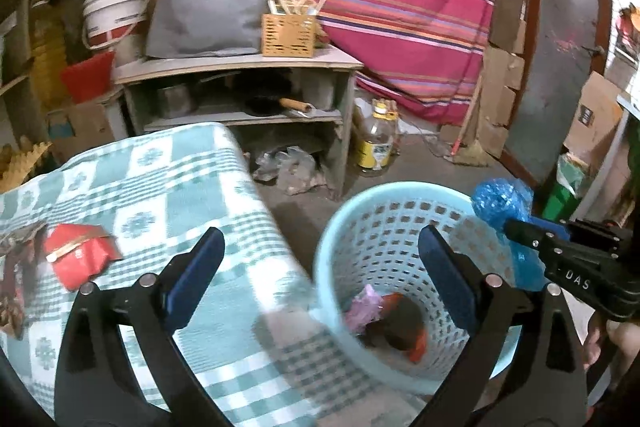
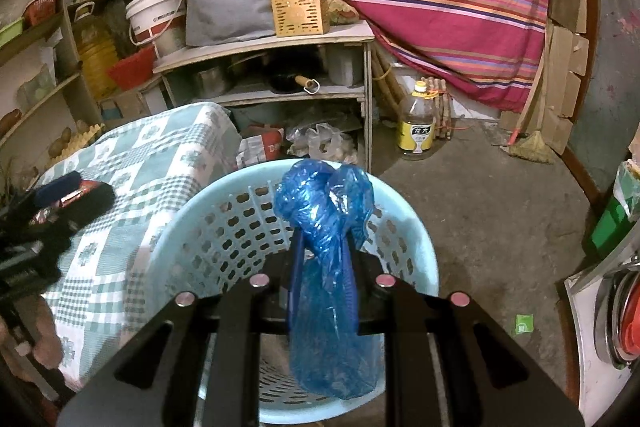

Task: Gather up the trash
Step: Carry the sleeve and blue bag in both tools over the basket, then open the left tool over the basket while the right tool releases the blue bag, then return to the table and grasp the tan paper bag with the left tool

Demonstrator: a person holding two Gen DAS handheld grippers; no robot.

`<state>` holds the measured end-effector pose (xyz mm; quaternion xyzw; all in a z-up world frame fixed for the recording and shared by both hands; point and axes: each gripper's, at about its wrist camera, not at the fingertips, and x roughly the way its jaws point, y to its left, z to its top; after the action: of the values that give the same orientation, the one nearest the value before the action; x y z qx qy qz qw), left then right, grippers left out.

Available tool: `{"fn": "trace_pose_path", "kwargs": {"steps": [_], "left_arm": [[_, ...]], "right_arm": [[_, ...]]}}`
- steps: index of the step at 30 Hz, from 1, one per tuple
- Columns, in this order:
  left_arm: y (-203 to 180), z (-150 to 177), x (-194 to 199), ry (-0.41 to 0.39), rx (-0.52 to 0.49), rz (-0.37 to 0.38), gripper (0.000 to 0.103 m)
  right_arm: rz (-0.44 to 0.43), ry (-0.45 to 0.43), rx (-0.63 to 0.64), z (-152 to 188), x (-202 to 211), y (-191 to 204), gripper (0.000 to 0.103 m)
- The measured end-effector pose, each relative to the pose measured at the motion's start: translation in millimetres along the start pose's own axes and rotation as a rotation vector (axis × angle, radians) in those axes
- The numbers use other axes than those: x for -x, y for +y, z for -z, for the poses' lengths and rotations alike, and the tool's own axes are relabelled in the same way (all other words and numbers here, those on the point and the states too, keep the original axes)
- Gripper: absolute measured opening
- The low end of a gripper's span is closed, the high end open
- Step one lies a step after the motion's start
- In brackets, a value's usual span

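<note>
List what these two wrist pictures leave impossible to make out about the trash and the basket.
- Basket contents: left wrist view, blurred; only pink and orange-red scraps show.
- Basket floor: right wrist view, hidden by the blue plastic bag in the right gripper.
- Red wrapper on the checked cloth: print too small and blurred.
- Left gripper: open, empty.

The round pale-blue perforated plastic basket (image 1: pixel 384 235) stands on the floor just beside the desk draped in a green-and-white checked cloth (image 1: pixel 152 187), its mouth open from above. A crumpled blue plastic bag (image 2: pixel 324 227) hangs over that mouth. The bare concrete floor (image 2: pixel 480 195) to the right is free. Behind, a grey wooden shelf unit (image 1: pixel 240 67) and a clear oil bottle with a yellow label (image 1: pixel 376 143) block the way.
</note>
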<state>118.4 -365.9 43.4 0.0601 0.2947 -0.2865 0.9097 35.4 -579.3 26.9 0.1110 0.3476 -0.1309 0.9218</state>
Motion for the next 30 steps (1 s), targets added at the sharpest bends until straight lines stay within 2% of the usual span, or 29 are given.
{"fn": "trace_pose_path", "kwargs": {"steps": [9,10,11,12,18,25,30], "left_arm": [[71,2,39,-0.039,0.047,-0.140,0.097],[80,3,43,-0.042,0.051,-0.158,0.097],[90,4,47,-0.044,0.056,-0.176,0.097],[103,6,53,-0.046,0.066,-0.200,0.097],[167,23,73,-0.042,0.106,-0.294,0.097],[255,61,87,0.006,0.175,-0.397,0.097],[305,89,94,0.031,0.244,-0.406,0.097]], "right_arm": [[0.011,0.003,0.008,-6,-15,21,0.022],[0.021,0.001,0.009,-7,-16,23,0.028],[0.032,-0.003,0.008,-8,-17,24,0.054],[0.049,-0.015,0.000,-9,-16,26,0.073],[0.081,-0.025,-0.026,-11,-19,41,0.076],[0.089,-0.026,0.029,-4,-25,96,0.085],[0.052,-0.015,0.065,4,-32,143,0.085]]}}
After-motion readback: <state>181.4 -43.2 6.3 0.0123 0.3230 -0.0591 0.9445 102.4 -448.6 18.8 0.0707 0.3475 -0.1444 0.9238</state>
